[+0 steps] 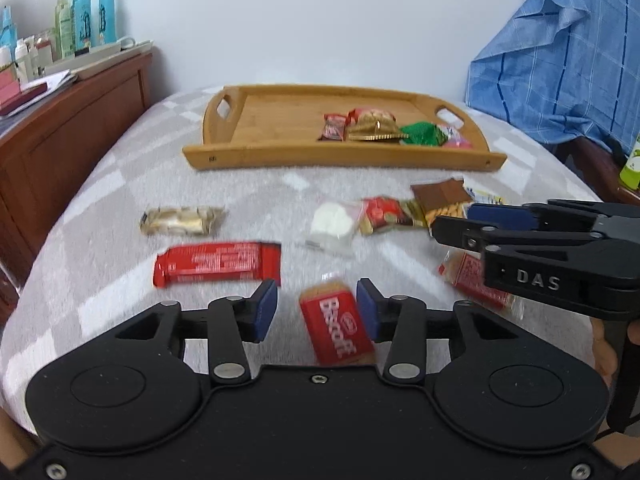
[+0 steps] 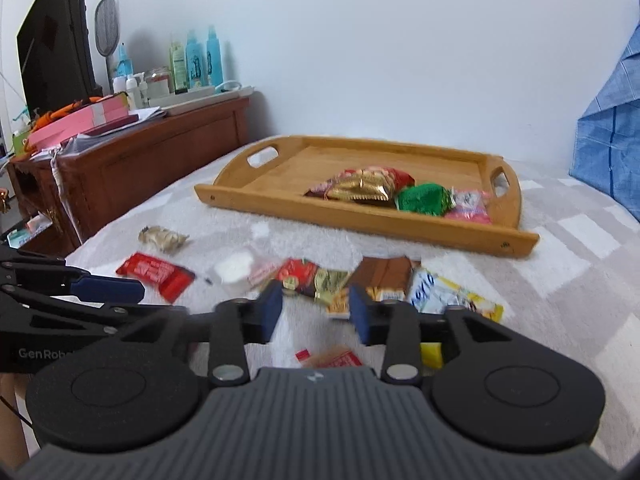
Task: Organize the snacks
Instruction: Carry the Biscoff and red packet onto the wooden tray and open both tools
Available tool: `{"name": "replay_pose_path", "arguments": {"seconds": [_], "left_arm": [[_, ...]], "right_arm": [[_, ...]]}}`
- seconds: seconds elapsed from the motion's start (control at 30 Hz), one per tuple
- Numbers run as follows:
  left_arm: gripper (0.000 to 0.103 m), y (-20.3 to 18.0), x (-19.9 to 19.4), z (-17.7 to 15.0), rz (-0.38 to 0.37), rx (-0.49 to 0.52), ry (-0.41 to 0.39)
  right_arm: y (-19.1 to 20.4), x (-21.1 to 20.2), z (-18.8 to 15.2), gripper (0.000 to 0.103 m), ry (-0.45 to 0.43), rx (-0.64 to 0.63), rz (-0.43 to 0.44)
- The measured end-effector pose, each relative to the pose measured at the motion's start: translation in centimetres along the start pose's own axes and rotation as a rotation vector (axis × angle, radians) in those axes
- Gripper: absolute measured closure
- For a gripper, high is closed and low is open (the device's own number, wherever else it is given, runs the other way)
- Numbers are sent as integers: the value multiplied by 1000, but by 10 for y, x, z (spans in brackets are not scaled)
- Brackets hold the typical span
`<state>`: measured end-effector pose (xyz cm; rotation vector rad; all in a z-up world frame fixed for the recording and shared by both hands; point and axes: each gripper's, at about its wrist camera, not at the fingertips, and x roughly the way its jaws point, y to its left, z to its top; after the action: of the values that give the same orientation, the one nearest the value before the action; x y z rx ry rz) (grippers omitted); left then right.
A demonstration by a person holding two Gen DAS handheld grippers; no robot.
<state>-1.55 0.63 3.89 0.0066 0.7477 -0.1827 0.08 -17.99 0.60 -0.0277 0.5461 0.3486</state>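
Red Biscoff packet (image 1: 338, 326) lies between the left gripper's (image 1: 316, 308) parted jaws, ungrasped.

Bright, soft daylight; slight blur, fisheye-bent edges.

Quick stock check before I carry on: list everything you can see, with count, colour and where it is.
Wooden tray: one, tan, far end of the bed.
Snack packets in tray: about five, red, gold, green, pink, heaped at its right end.
Biscoff packet: one, red, between the left gripper's fingers.
Long red bar: one, on the blanket.
Pale wrapped bar: one, beige, beyond it.
Marshmallow bag: one, white, mid-blanket.
Brown packet: one, beside the yellow-white packet.
Spray bottles: several, turquoise, on the sideboard.
Left gripper: open.
Right gripper: open.
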Motion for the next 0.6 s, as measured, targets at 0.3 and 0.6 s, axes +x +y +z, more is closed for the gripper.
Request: {"name": "replay_pose_path", "arguments": {"seconds": [0.3,0.6], "left_arm": [[60,-11,9,-12,-36,-23,56],[69,-22,11,-13,-15,32,42]], "right_arm": [[0,-3,-17,33,124,-88,-4],[-1,-3,-24,66,178,-176,-24]]}}
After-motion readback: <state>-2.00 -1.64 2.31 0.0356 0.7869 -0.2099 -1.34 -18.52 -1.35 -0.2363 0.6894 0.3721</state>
